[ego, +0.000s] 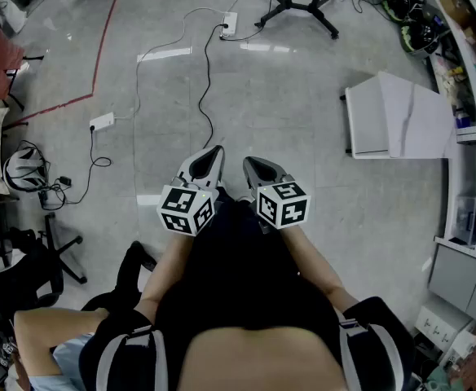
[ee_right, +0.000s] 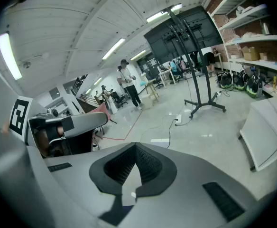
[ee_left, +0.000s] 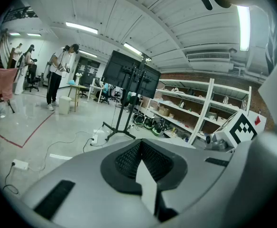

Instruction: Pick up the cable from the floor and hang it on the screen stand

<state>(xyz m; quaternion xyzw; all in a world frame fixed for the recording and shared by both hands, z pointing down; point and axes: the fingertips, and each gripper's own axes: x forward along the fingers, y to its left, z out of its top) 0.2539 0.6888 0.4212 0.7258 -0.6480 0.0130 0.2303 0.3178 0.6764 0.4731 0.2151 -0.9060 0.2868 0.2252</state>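
Left gripper and right gripper side by side, tips tilted floorward, jaws together (both empty)

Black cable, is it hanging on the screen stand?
No, the cable lies on the floor, running out from the power strip by the stand.

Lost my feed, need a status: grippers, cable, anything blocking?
Left gripper and right gripper shut, empty. Thin black cable on grey floor, untouched, ahead of both. Black screen stand beyond it; path looks open.
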